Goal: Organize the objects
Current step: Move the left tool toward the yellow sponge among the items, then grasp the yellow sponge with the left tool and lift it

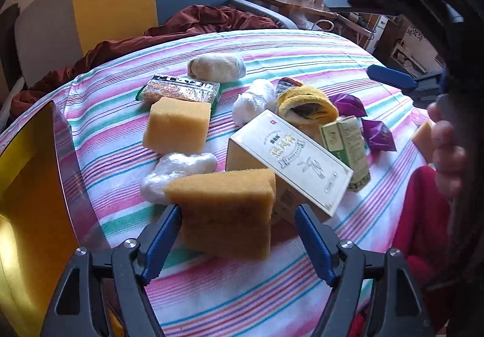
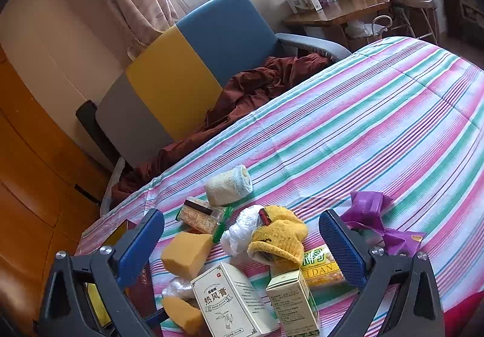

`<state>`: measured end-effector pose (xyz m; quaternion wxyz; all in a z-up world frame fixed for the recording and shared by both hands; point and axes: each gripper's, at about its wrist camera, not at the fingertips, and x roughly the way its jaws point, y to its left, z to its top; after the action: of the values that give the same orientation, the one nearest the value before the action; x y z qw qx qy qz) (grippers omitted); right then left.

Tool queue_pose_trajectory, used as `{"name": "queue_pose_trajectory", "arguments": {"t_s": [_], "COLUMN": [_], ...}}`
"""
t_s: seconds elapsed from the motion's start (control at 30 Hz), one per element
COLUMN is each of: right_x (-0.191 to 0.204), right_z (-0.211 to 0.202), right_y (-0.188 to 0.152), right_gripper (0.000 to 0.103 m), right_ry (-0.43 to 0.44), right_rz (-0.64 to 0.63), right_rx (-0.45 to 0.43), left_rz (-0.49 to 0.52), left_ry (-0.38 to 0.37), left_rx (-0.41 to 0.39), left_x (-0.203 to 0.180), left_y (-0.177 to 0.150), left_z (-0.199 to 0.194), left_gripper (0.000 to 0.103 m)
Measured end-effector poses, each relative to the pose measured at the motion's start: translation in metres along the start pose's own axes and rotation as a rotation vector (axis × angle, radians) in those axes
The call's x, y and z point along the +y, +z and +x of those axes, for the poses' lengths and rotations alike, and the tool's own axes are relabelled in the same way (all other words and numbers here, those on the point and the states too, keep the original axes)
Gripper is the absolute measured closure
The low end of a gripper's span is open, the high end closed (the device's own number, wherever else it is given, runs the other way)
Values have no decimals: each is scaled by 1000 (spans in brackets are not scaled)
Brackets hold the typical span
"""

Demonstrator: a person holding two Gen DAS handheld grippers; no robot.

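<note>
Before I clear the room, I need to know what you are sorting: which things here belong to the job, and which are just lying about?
Job:
orange sponge block between the open left claw
second orange sponge block
cream printed carton
yellow knitted sock
open gold-lined box

Lying about:
dark red blanket
blue-and-yellow chair

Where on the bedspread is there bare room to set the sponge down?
Bare bedspread runs wide past the purple wrapper and rolled sock, toward the desk. A smaller patch lies between the left gripper and the sponge. Crowded: the middle, around the white box and yellow sock.
</note>
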<state>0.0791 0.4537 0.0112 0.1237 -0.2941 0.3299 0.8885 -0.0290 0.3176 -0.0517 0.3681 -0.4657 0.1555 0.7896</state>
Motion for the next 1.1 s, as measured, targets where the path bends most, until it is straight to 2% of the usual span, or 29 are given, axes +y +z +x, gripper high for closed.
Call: {"name": "queue_pose_trajectory", "arguments": {"t_s": [0.17,0.27,0.37,0.5,0.57,0.6,0.77,1.07,1.1], "right_x": [1,5,9,14,15,15,20,45,48], "right_z": [1,3,5,6,8,9,13,30,34], "right_y": [0,-2,-4,-6,-7,-7,-9,-28,-31], "right_gripper": [0,0,0,0,0,0,0,0,3], "right_ry": [12,17,22,21,20,21,24,22,20], "right_rz": [-2,-19,-39,-64,-66,-67,-98,-236,-258], "right_rx": [10,24,34,47,54,59,83,186,208], "left_rz": [-28,-35,-4,-12,-7,-10,-41,-40,-46], "left_ry": [10,3,20,10,-4,-20,-67,-58,-60], "left_rx": [-1,-50,-23,-2,0,1,-46,-112,-119], "left_x": [7,9,7,7,2,2,9,11,13], "left_y": [-1,-6,-7,-8,-9,-10,-17,-25,-27], "left_z": [1,-16,-13,-3,2,4,-2,-32,-37], "left_gripper": [24,24,24,22,24,34,38,38,39]}}
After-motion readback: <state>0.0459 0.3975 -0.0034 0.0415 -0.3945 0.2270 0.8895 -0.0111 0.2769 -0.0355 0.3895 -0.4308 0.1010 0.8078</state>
